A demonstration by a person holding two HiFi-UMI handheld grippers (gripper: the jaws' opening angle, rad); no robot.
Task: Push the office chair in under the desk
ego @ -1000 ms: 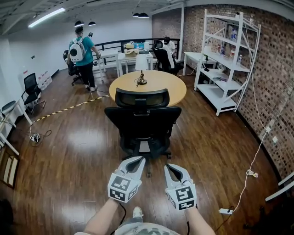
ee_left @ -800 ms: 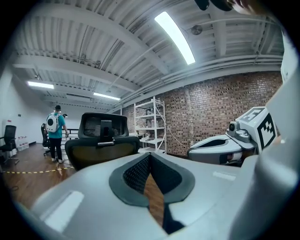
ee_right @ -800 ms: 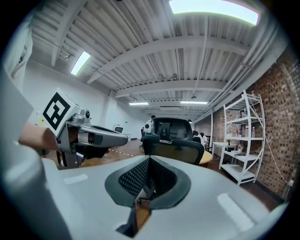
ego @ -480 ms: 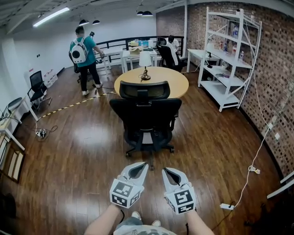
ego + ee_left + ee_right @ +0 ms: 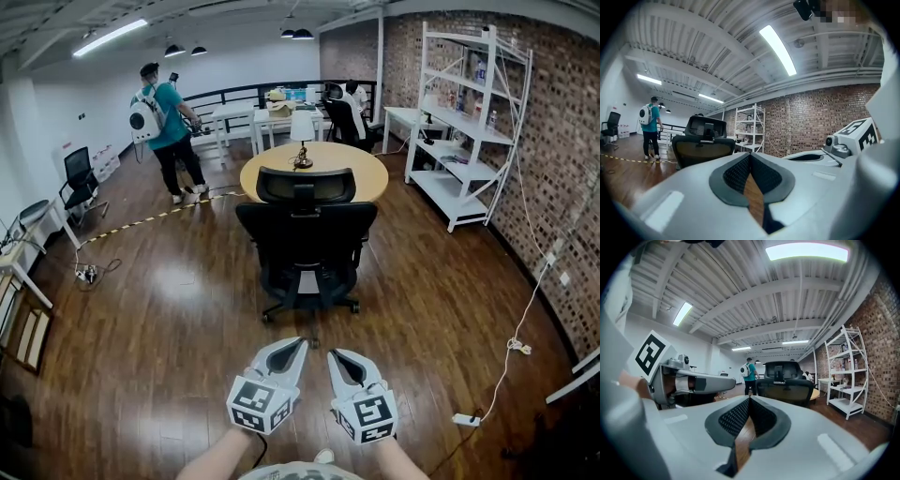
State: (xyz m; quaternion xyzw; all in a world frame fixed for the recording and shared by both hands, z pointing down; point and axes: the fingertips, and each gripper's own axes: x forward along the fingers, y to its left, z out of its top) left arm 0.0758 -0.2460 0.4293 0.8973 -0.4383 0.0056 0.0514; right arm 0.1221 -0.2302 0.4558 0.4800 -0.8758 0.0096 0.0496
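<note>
From above, over my forearms, both pairs of tongs are held side by side low in the picture, tips pointing towards the office chair [image 5: 307, 246]. My left tongs [image 5: 298, 344] and my right tongs [image 5: 332, 355] are close together but not touching, and a strip of bare wooden floor [image 5: 169, 309] lies between their tips and the chair's wheeled base. The black chair stands on the near side of the round desk [image 5: 354, 174], its back and headrest turned to me. From here I cannot tell whether the seat reaches under the top. A table lamp [image 5: 302, 131] stands on the desk. A person in a teal shirt [image 5: 165, 122] with a white backpack stands further back on the left, and white shelving [image 5: 469, 112] runs along the brick wall on the right.

Along my left tongs, the jaws are pressed together at their tips with nothing between them; only floor shows through the slit behind the ribbed pads. The chair's back rises beyond them to the left, well apart, and my right tongs show at the right edge.

Along my right tongs, the jaws are likewise closed tip to tip and empty. The chair stands ahead, slightly right of the tips, with the desk's edge just behind it and my left tongs at the left.
</note>
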